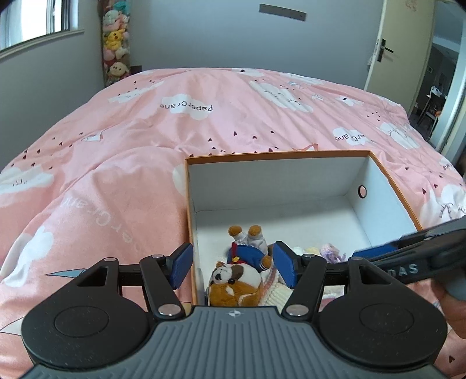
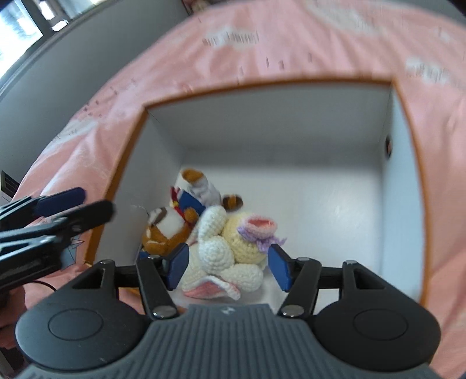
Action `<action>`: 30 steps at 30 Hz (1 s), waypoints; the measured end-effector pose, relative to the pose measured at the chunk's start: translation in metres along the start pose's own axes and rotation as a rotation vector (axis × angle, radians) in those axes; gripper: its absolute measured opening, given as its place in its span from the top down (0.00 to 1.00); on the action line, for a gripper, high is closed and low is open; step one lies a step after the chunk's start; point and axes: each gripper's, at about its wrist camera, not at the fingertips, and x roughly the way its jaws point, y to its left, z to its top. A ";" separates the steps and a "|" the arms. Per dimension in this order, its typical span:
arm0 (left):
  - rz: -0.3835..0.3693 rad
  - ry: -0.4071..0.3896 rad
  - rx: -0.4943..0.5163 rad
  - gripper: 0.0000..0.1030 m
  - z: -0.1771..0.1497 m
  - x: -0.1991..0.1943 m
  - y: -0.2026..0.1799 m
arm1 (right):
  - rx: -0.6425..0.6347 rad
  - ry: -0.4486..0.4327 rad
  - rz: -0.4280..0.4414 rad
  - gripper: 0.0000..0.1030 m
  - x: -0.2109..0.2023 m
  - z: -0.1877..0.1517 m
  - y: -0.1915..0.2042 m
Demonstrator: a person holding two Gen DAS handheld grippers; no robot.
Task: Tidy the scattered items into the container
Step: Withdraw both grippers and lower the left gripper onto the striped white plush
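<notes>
An orange-rimmed white box sits on the pink duvet. Inside, near its left wall, a brown plush animal in a blue outfit lies on its back. A cream crochet bunny with a purple bow lies against it. My left gripper is open, its fingers straddling the box's left wall above the brown plush. My right gripper hangs over the bunny with its jaws open; the bunny lies between the pads, with a gap at the right pad. The view is blurred. The left gripper shows at the left edge there.
The duvet rises in a fold left of the box. Beyond the bed, a column of stuffed toys hangs in the far corner beside a window. A door stands open at the right.
</notes>
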 end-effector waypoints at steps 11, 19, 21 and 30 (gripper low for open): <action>-0.072 -0.043 0.105 0.30 -0.016 -0.040 -0.027 | -0.155 -0.283 -0.125 0.38 -0.064 -0.044 0.026; -0.159 0.107 0.171 0.30 -0.041 -0.050 -0.035 | -0.075 -0.166 -0.159 0.39 -0.072 -0.084 0.014; -0.167 0.145 0.185 0.30 -0.050 -0.050 -0.038 | -0.049 -0.143 -0.153 0.39 -0.074 -0.097 0.012; -0.210 0.339 0.055 0.30 -0.079 -0.025 -0.035 | 0.020 -0.081 -0.108 0.39 -0.081 -0.136 0.010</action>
